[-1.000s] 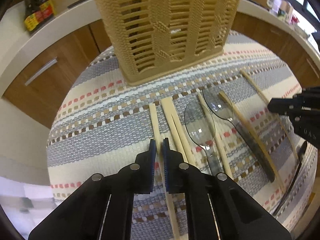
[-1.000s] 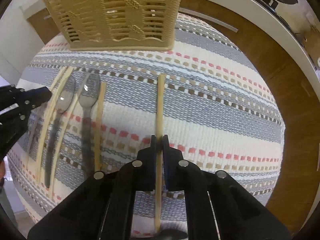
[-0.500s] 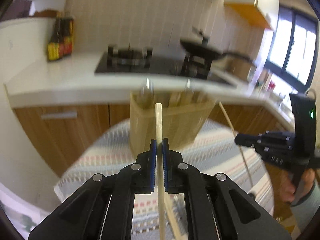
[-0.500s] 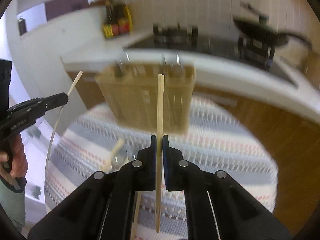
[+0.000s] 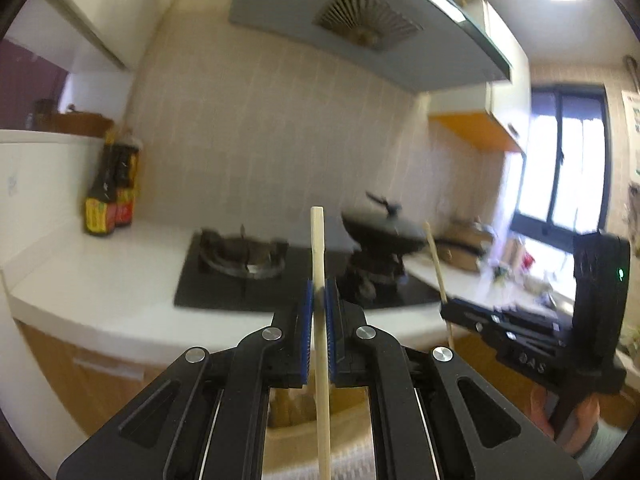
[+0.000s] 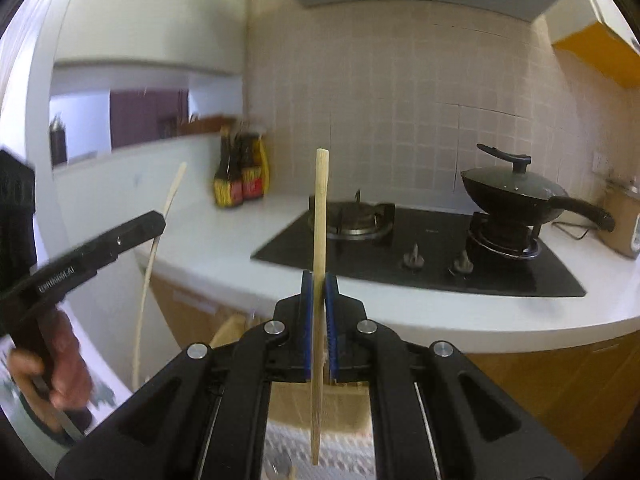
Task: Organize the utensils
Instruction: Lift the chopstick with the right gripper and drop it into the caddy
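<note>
My left gripper [image 5: 319,286] is shut on a pale wooden chopstick [image 5: 319,240] held upright, high above the table. My right gripper [image 6: 319,280] is shut on a second wooden chopstick [image 6: 321,208], also upright. Each gripper shows in the other's view: the right gripper [image 5: 446,308] with its chopstick [image 5: 435,256], the left gripper [image 6: 158,222] with its chopstick [image 6: 158,248]. The tan woven utensil basket [image 6: 320,404] sits below, mostly hidden behind my right fingers; its top shows in the left wrist view [image 5: 292,408]. The striped mat [image 6: 280,452] is barely visible.
A white counter [image 6: 440,304] carries a black gas hob [image 6: 420,248], a lidded black wok [image 6: 516,192] and dark sauce bottles [image 6: 240,180]. A range hood [image 5: 360,32] hangs above. Wooden cabinet doors [image 6: 560,392] lie under the counter.
Both grippers have lifted their chopsticks off the mat and tilted upward. The views have swung from the mat and basket up to the counter, wall and range hood.
</note>
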`<state>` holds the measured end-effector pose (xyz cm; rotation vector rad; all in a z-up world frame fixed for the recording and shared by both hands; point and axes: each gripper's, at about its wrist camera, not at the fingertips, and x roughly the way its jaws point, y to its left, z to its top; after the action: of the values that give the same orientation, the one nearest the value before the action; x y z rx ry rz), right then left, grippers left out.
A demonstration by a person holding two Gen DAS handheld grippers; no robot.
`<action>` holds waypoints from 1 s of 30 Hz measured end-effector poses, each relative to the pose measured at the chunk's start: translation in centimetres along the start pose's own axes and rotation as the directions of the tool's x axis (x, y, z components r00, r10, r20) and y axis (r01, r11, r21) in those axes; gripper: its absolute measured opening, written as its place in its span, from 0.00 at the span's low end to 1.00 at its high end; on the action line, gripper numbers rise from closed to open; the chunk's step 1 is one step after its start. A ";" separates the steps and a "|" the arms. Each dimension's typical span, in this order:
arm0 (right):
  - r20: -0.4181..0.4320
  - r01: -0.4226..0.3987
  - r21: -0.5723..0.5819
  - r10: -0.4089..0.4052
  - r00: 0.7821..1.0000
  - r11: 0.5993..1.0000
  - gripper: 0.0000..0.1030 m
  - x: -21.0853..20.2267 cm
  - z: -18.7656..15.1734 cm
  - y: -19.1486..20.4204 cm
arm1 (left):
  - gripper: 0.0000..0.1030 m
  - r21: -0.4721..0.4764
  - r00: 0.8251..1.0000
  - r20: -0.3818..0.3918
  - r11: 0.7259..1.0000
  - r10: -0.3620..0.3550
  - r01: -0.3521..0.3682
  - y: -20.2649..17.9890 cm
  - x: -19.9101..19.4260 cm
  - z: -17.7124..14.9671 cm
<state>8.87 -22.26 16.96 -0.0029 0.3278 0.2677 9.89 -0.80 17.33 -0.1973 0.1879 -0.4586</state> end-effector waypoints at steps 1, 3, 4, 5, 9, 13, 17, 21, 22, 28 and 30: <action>0.018 0.004 0.009 -0.004 1.000 1.000 0.04 0.4 0.0 -0.4 | 0.04 -0.022 1.000 0.030 1.000 0.005 -0.004 0.3 0.5 0.0; 0.049 0.026 0.013 -0.027 0.998 1.000 0.04 1.8 0.0 -1.0 | 0.04 -0.063 0.997 0.081 0.998 0.017 -0.012 1.1 1.5 -0.2; 0.055 0.035 0.011 -0.035 0.998 0.999 0.04 2.4 0.0 -1.1 | 0.04 -0.074 0.995 0.096 0.997 0.024 -0.017 1.4 1.9 -0.3; 0.060 0.043 0.004 -0.043 0.997 0.999 0.04 3.3 0.0 -1.4 | 0.04 -0.084 0.994 0.108 0.996 0.031 -0.022 1.7 2.4 -0.5; 0.080 0.062 -0.025 -0.059 0.995 0.998 0.04 5.4 -0.5 -2.0 | 0.04 -0.110 0.990 0.131 0.993 0.055 -0.040 2.8 4.6 -1.5; 0.091 0.056 -0.019 -0.054 0.994 0.998 0.04 7.1 -0.9 -2.5 | 0.04 -0.079 0.987 0.145 0.995 0.070 -0.059 3.0 5.9 -2.0; 0.097 0.070 -0.018 -0.068 0.993 0.997 0.04 8.3 -1.5 -2.7 | 0.04 -0.071 0.984 0.162 0.995 0.076 -0.066 3.4 7.0 -2.7; 0.110 0.094 -0.045 -0.089 0.990 0.995 0.04 9.0 -2.5 -2.5 | 0.04 -0.039 0.977 0.169 0.992 0.127 -0.123 3.4 7.9 -3.7; 0.111 0.095 -0.047 -0.089 0.990 0.994 0.04 9.1 -2.8 -2.5 | 0.04 -0.032 0.977 0.168 0.991 0.133 -0.129 3.4 8.0 -3.9; 0.056 0.075 -0.034 -0.073 0.996 0.997 0.05 8.9 -4.8 -3.2 | 0.11 0.018 0.981 0.126 0.988 0.150 -0.154 2.8 8.1 -6.1; 0.031 0.049 -0.014 -0.049 0.998 0.999 0.08 8.0 -5.5 -3.7 | 0.24 0.013 0.983 0.108 0.989 0.147 -0.149 2.8 7.3 -6.6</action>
<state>15.40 -24.04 9.05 -0.0214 0.2949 0.2215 16.00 -2.58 9.32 -0.1851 0.0921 -0.3009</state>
